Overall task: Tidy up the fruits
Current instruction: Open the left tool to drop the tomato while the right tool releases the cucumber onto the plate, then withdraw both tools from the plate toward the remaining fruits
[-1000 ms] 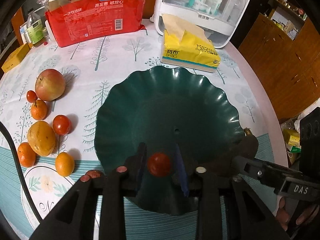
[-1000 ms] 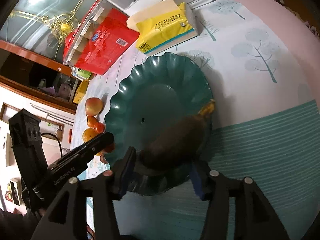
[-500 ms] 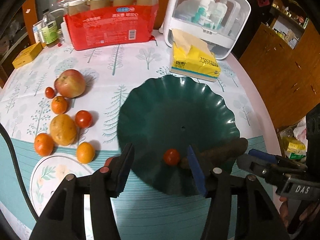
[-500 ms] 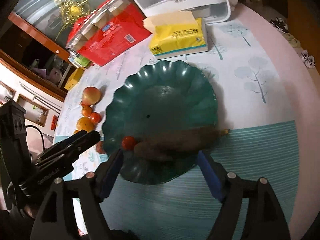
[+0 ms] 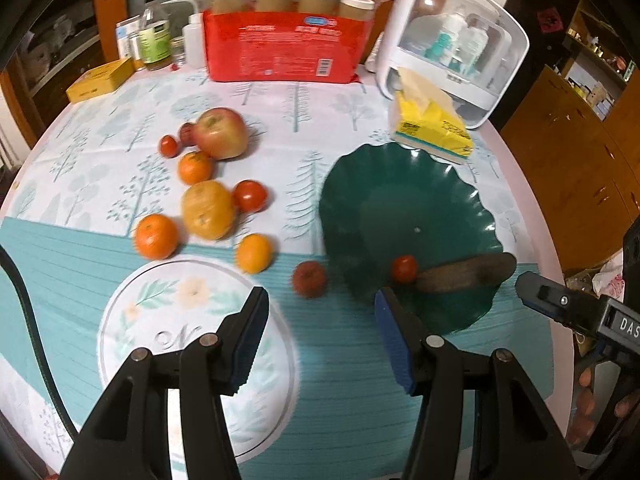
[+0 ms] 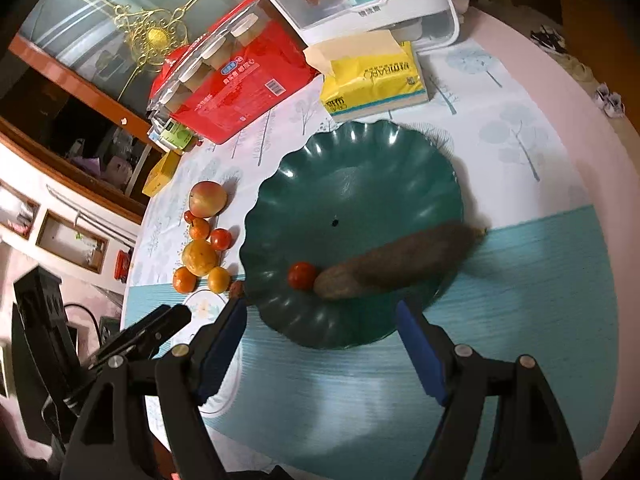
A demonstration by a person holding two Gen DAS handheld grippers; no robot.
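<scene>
A dark green scalloped plate [image 5: 400,184] [image 6: 360,168] holds a small red tomato [image 5: 404,269] [image 6: 302,275] and a long brown fruit [image 5: 464,274] [image 6: 396,264]. Left of the plate lie an apple [image 5: 219,133] [image 6: 207,199], a yellow pear-like fruit [image 5: 208,210], several oranges such as one orange [image 5: 156,237], a tomato [image 5: 250,196] and a dark red fruit [image 5: 309,279]. My left gripper [image 5: 322,332] is open and empty, above the table near the dark red fruit. My right gripper [image 6: 320,348] is open and empty, just short of the plate's near rim.
A yellow tissue pack [image 5: 430,128] [image 6: 376,78], a white storage box [image 5: 452,44], a red pack of cups [image 5: 280,36] and bottles [image 5: 154,40] stand at the back. The round table's edge [image 5: 536,240] runs right of the plate.
Both grippers let go and drew back from the plate: the tomato and the brown fruit now lie in it. The left view has swung left toward the loose fruit.
</scene>
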